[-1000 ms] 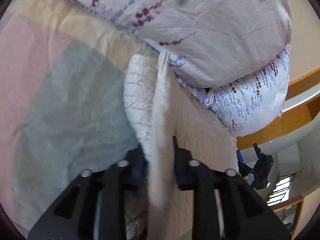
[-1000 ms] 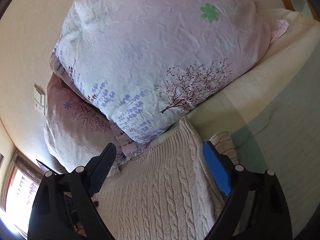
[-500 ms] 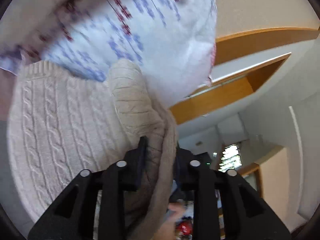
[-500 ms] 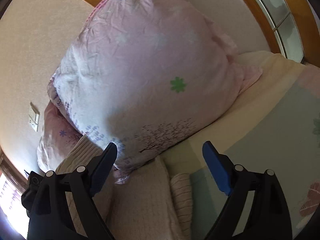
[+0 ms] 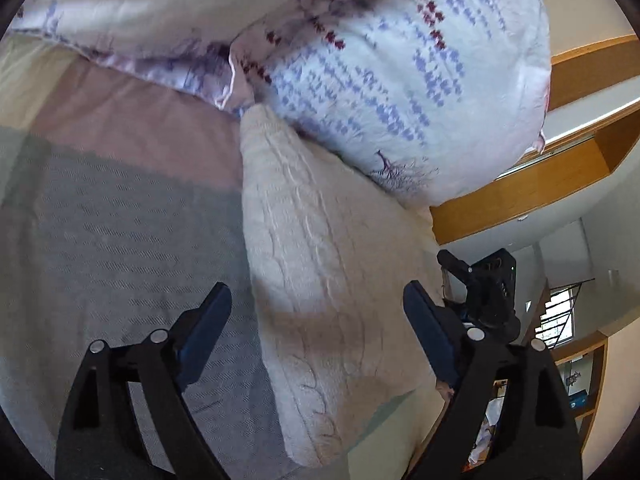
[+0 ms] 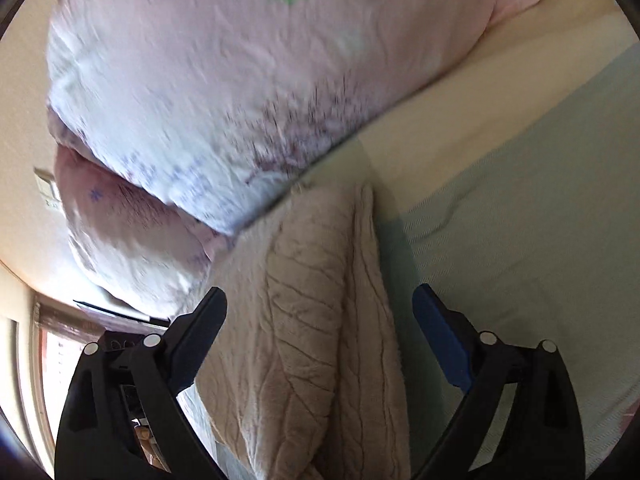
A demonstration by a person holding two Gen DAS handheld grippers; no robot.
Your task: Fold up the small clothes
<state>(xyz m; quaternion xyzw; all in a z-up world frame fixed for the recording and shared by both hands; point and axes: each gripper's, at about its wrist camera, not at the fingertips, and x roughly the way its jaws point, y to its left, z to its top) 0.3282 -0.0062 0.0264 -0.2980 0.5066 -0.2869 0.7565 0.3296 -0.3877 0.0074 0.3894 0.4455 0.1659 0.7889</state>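
I had both claws spread wide — left claw, right claw — gripping nothing. The folded sweater lay on the bed against the pillows; next, probably tidying it.

Far end of cable-knit sweater tucked under floral pillow, so hidden; near end cut off by frame bottom in right wrist view. Pillow print smeared by motion blur in right view. Wall switch at left too blurred for detail. Shelf items far right too small to ID.
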